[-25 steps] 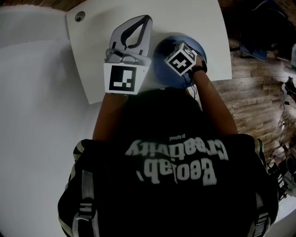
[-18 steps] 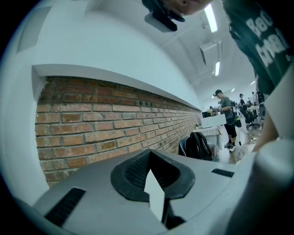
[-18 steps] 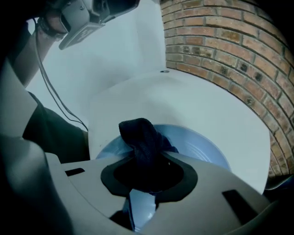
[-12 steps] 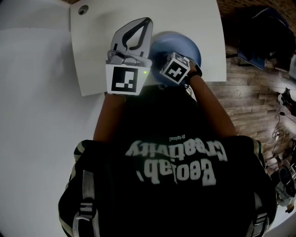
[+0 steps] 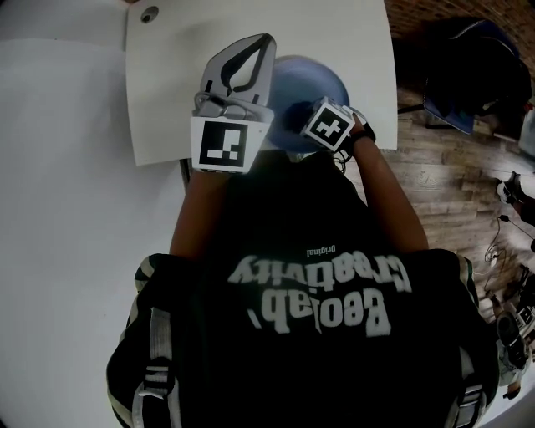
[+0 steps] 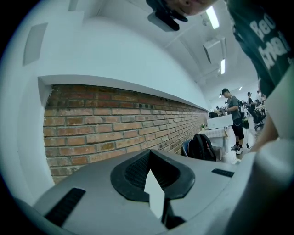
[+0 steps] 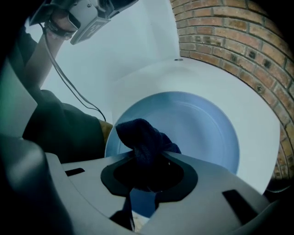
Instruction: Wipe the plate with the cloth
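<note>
A light blue plate (image 5: 322,84) lies on the white table (image 5: 351,33), and it fills the right gripper view (image 7: 202,133). My right gripper (image 7: 144,158) is shut on a bunched dark blue cloth (image 7: 142,135) that rests on the plate's near left part. In the head view this gripper (image 5: 311,119) sits at the plate's near edge, with the cloth (image 5: 294,111) showing as a dark patch. My left gripper (image 5: 266,38) is just left of the plate with its jaws closed tip to tip. It points level at a brick wall (image 6: 115,124), and I see nothing gripped in it.
The table's right edge (image 5: 391,75) is close to the plate, with wooden floor and a dark backpack (image 5: 468,58) beyond it. A cable hole (image 5: 149,13) is at the table's far left. A person (image 6: 232,114) stands far off in the room.
My right gripper has slid the cloth across the plate, first towards me and leftwards, then slightly back right. The left gripper has hardly moved.
</note>
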Demonstrator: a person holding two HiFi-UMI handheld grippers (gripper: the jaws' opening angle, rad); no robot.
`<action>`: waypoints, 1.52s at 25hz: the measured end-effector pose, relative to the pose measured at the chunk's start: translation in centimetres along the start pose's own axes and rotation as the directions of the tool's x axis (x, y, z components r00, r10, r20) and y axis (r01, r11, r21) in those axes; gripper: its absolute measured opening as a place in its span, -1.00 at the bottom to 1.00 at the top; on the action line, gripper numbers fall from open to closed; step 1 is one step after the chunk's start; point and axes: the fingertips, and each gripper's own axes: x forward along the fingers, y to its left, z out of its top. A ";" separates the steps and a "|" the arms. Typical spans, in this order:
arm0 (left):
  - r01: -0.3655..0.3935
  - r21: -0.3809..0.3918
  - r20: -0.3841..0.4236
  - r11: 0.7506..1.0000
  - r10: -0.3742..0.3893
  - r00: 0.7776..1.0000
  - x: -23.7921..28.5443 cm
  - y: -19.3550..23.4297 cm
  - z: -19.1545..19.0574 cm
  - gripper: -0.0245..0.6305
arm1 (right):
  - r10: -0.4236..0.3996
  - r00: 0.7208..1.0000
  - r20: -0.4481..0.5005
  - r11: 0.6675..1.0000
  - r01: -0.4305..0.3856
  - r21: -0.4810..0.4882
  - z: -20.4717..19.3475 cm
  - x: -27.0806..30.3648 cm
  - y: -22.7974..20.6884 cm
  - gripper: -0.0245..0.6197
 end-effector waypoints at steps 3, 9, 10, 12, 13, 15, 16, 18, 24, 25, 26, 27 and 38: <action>-0.018 -0.002 -0.001 1.000 0.018 1.000 0.0 -0.7 0.1 -0.92 | -0.017 0.999 -0.037 1.000 0.017 -0.020 -1.6 -1.0 -0.8 -0.66; -0.059 0.016 -0.007 0.998 0.059 0.998 -0.8 -1.3 0.3 -0.92 | -0.101 0.993 -0.053 0.995 0.100 -0.019 -3.1 -2.1 -3.1 -0.66; -0.067 0.019 -0.009 0.998 0.067 0.998 -1.0 -1.3 0.4 -0.92 | -0.123 0.991 -0.049 0.992 0.123 -0.009 -3.1 -2.3 -3.6 -0.66; -0.082 0.026 -0.016 0.996 0.082 0.996 -1.2 -1.3 0.6 -0.92 | -0.175 0.984 -0.031 0.985 0.175 0.004 -2.9 -2.8 -4.8 -0.66; -0.090 0.029 -0.019 0.996 0.090 0.996 -1.4 -1.2 0.7 -0.92 | -0.196 0.980 -0.020 0.981 0.196 0.006 -2.7 -2.9 -5.2 -0.66; -0.108 0.034 -0.023 0.994 0.109 0.994 -1.9 -0.8 0.8 -0.92 | -0.227 0.974 0.006 0.974 0.227 0.004 -2.0 -2.8 -5.8 -0.66; -0.118 0.037 -0.027 0.992 0.119 0.993 -2.2 -0.6 0.7 -0.92 | -0.240 0.971 0.018 0.971 0.240 0.001 -1.5 -2.6 -6.0 -0.66; -0.136 0.044 -0.032 0.990 0.138 0.990 -2.9 -0.1 0.7 -0.92 | -0.264 0.964 0.032 0.964 0.264 -0.013 -0.7 -2.4 -6.2 -0.66; -0.176 0.057 -0.048 0.983 0.179 0.983 -4.4 0.7 0.8 -0.92 | -0.285 0.957 0.052 0.955 0.288 -0.065 1.5 -1.8 -6.1 -0.66; -0.180 0.056 -0.051 0.982 0.183 0.982 -4.6 0.8 0.8 -0.92 | -0.286 0.957 0.056 0.954 0.290 -0.073 1.9 -1.6 -5.9 -0.66; -0.186 0.055 -0.052 0.981 0.189 0.981 -4.9 1.0 0.7 -0.92 | -0.285 0.957 0.061 0.954 0.290 -0.082 2.3 -1.4 -5.6 -0.66; -0.192 0.052 -0.052 0.980 0.195 0.979 -5.3 1.1 0.6 -0.92 | -0.282 0.957 0.067 0.953 0.288 -0.095 2.8 -1.1 -5.3 -0.66; -0.195 0.034 -0.040 0.980 0.196 0.980 -7.0 0.6 -0.5 -0.92 | -0.094 0.995 0.045 0.968 0.102 -0.229 2.9 1.3 1.3 -0.66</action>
